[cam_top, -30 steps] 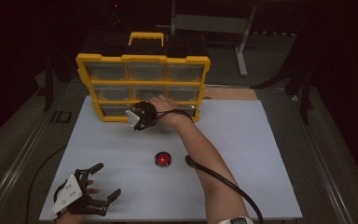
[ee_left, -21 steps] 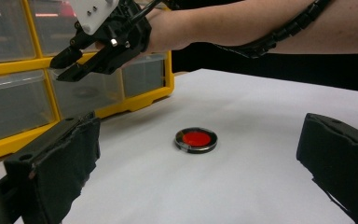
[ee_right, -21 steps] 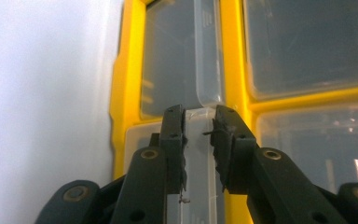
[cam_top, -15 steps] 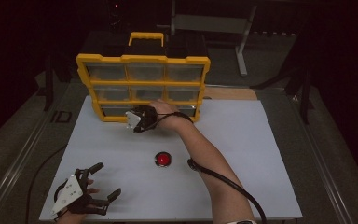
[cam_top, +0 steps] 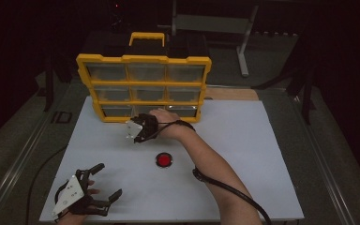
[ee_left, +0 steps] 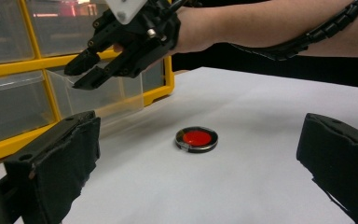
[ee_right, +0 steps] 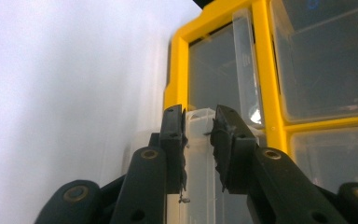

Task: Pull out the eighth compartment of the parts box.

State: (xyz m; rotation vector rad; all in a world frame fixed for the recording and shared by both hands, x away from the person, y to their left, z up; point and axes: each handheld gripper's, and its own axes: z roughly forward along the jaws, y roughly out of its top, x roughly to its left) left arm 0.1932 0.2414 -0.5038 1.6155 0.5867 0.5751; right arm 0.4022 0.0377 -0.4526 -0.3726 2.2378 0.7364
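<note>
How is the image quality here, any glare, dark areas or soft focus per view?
High view: dim, surroundings nearly black, white table evenly lit. Left gripper view: near pads soft, red button sharp, reddish glare on the drawers. Right gripper view: table overexposed, small glint on the clear drawer.

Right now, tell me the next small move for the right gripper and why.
Probably keep drawing the clear drawer out of the yellow organizer. The right gripper has its jaws around the drawer's front, and the drawer sticks partly out.
</note>
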